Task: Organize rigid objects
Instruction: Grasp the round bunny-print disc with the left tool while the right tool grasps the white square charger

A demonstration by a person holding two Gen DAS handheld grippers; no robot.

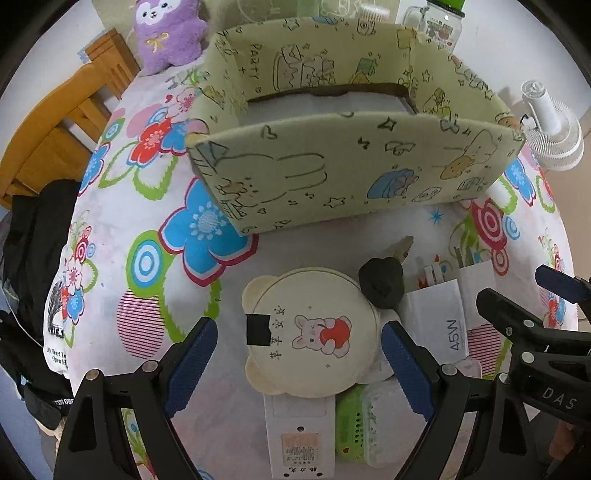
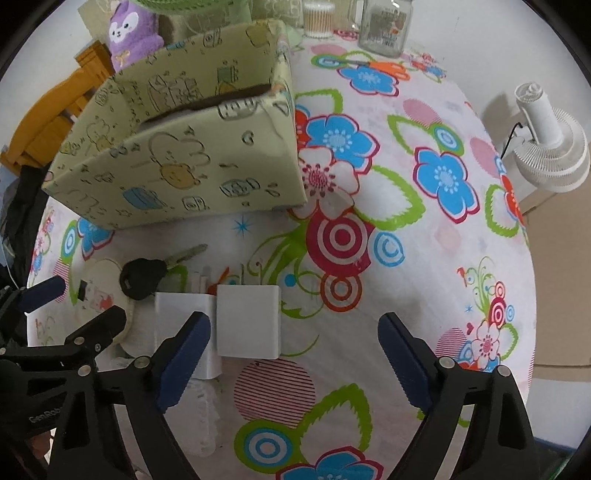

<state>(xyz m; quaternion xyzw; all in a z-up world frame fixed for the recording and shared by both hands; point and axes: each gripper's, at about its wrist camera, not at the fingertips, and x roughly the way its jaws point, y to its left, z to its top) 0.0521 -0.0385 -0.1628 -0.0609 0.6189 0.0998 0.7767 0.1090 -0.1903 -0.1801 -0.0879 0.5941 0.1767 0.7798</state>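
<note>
A pale green cartoon-print box stands open-topped on the flowered tablecloth. In front of it lies a cluster: a cream bear-eared round case, a black-headed key, a white charger marked 45W, a white rectangular device and a green item. My left gripper points down, open, with its pads either side of the cream case and clear of it. My right gripper is open over a white charger block, which sits near its left finger without contact. The key lies to the left.
A purple plush toy and a glass jar stand at the back of the table. A white fan sits beyond the right edge. A wooden chair and dark clothing are on the left.
</note>
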